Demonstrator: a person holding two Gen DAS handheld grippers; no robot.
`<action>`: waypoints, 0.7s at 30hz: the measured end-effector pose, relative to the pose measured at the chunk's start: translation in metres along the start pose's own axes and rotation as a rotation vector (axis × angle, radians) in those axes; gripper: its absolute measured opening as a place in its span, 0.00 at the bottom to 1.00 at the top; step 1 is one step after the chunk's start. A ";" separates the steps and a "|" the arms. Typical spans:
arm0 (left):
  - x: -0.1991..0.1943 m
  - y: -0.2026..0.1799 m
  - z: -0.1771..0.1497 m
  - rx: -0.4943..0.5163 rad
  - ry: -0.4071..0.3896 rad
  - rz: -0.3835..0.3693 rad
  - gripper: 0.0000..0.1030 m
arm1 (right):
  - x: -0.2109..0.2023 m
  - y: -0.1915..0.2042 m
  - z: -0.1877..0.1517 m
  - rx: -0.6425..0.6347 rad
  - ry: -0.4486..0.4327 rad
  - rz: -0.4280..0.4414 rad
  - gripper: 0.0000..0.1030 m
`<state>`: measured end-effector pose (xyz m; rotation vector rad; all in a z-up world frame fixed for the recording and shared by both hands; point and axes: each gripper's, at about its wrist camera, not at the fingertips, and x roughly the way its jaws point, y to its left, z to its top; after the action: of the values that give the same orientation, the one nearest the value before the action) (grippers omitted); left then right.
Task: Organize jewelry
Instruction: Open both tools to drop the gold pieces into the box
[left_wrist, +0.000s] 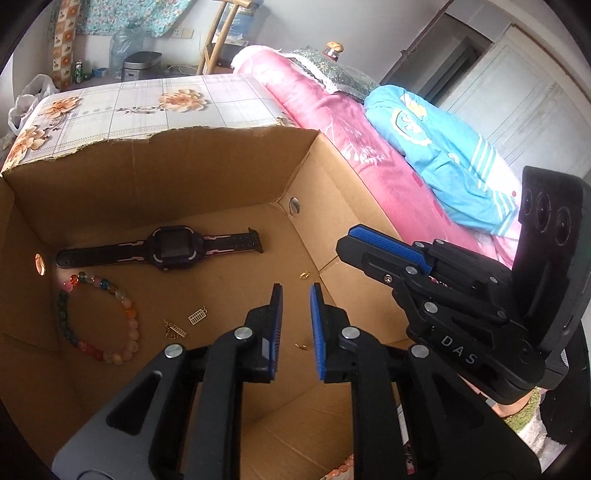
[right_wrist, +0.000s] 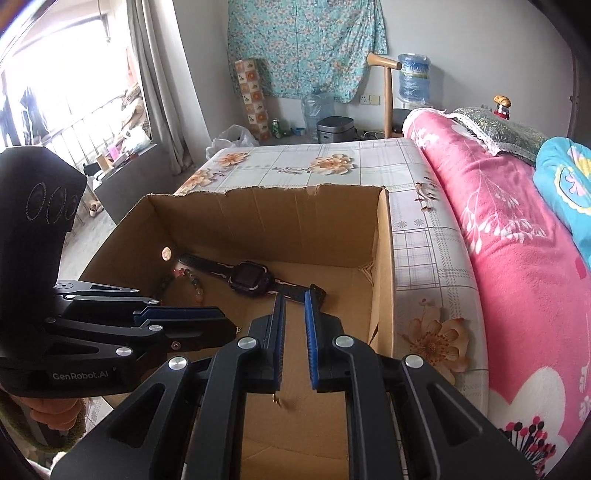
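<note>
While both tools hover empty, left tool (left_wrist: 295, 295) and right tool (right_wrist: 294, 299) apart, smartwatch (left_wrist: 173, 248) and bead bracelet (left_wrist: 98, 317) lie collected in cardboard box (left_wrist: 221, 162) at centre frame.

A: Daylight pours in from the window (right_wrist: 74, 99) in the right wrist view, and the panes blow out to near white, detail lost in glare.

B: The room reads bright and soft. Inside the cardboard box (left_wrist: 207, 166) the near left wall sits in shade, and a hole (left_wrist: 40, 263) in it glows orange.

A: Fisheye bending is heavy in both views; the box edges bow, and black vignette rings the corners.

B: Focus holds on the watch (left_wrist: 166, 249) and bead bracelet (left_wrist: 99, 317) from the left wrist. The small gold pieces (left_wrist: 177, 325) stay too tiny to read, and the far wall looks slightly soft.
</note>
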<state>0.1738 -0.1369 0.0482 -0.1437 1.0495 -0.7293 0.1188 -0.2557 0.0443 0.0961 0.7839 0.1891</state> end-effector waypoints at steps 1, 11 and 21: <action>-0.001 0.000 0.000 -0.001 -0.005 0.002 0.14 | -0.001 -0.001 0.000 0.002 -0.005 0.000 0.11; -0.032 -0.011 -0.007 0.062 -0.093 0.021 0.14 | -0.031 -0.006 0.004 0.045 -0.083 0.024 0.13; -0.113 -0.023 -0.063 0.187 -0.237 0.013 0.39 | -0.096 0.011 -0.026 0.082 -0.186 0.090 0.42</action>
<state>0.0777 -0.0715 0.1095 -0.0603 0.7520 -0.7742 0.0329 -0.2639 0.0941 0.2233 0.6024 0.2299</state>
